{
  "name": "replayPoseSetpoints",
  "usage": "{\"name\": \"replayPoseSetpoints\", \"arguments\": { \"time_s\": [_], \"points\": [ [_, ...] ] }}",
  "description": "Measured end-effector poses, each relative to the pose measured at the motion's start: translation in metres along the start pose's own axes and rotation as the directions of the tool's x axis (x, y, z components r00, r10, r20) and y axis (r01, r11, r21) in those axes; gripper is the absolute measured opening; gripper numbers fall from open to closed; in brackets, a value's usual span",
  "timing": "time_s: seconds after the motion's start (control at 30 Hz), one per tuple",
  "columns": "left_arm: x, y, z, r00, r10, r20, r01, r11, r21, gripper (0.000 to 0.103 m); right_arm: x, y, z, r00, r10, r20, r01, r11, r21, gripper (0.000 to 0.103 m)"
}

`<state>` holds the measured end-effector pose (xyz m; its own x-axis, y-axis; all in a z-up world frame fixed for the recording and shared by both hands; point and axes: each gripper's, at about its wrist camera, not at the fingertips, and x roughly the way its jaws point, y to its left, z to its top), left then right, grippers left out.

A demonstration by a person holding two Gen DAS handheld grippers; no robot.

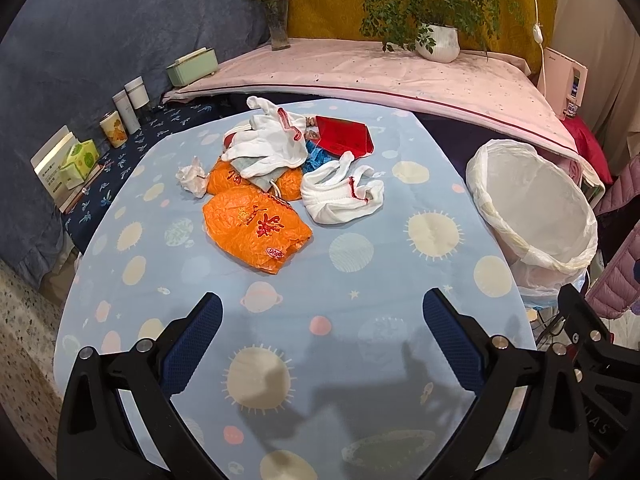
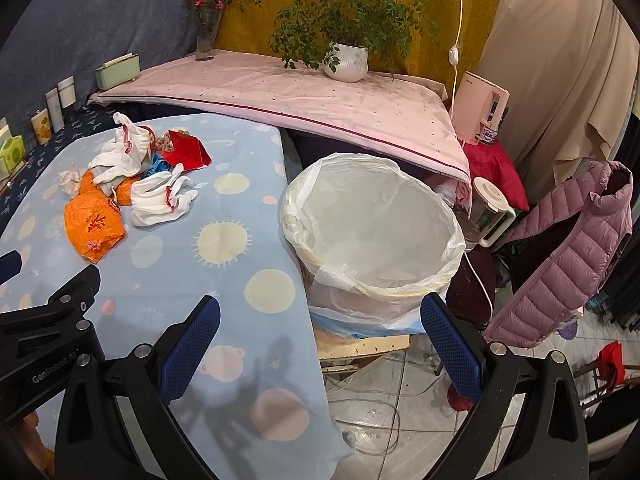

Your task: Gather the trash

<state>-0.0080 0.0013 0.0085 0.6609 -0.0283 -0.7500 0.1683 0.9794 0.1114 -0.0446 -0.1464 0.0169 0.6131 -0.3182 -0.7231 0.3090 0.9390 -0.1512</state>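
Observation:
A pile of trash lies on the blue planet-print tablecloth (image 1: pixel 360 360): orange plastic bags (image 1: pixel 256 232), white gloves (image 1: pixel 340 192), a red packet (image 1: pixel 344 134), a crumpled tissue (image 1: pixel 192 176). The pile also shows in the right wrist view (image 2: pixel 132 184). A bin lined with a white bag (image 1: pixel 532 208) stands off the table's right edge, and shows empty in the right wrist view (image 2: pixel 368 232). My left gripper (image 1: pixel 322 312) is open and empty over the near table. My right gripper (image 2: pixel 320 316) is open and empty, near the bin's front rim.
A pink-covered shelf (image 1: pixel 360 76) behind holds a potted plant (image 1: pixel 436 40), a flower vase (image 1: pixel 278 28) and a green box (image 1: pixel 192 66). Jars and tissue packs (image 1: pixel 80 158) line the left side. A pink jacket (image 2: pixel 560 248) and a kettle (image 2: pixel 488 208) stand right of the bin.

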Motion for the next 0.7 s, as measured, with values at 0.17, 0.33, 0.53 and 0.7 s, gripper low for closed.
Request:
{"name": "replayPoseSetpoints", "arguments": {
  "time_s": [0.17, 0.33, 0.53, 0.7],
  "points": [
    [-0.0031, -0.0032, -0.0008, 1.0, 0.001, 0.0, -0.001, 1.0, 0.004, 0.096, -0.0002, 0.0002, -0.0006, 1.0, 0.0, 0.001, 0.0, 1.0, 0.001, 0.096],
    [-0.0029, -0.0014, -0.0016, 1.0, -0.001, -0.001, 0.001, 1.0, 0.0, 0.096, -0.0015, -0.0009, -0.001, 1.0, -0.002, 0.001, 0.002, 1.0, 0.001, 0.096],
    [-0.0068, -0.0057, -0.0042, 1.0, -0.003, -0.005, 0.003, 1.0, 0.002, 0.096, -0.0025, -0.0011, -0.0011, 1.0, -0.002, 0.002, 0.002, 1.0, 0.001, 0.096],
    [-0.0025, -0.0025, -0.0016, 1.0, -0.004, -0.006, 0.004, 1.0, 0.001, 0.096, -0.0063, -0.0038, -0.0006, 1.0, -0.004, 0.002, 0.004, 1.0, 0.01, 0.096]
  ]
}}
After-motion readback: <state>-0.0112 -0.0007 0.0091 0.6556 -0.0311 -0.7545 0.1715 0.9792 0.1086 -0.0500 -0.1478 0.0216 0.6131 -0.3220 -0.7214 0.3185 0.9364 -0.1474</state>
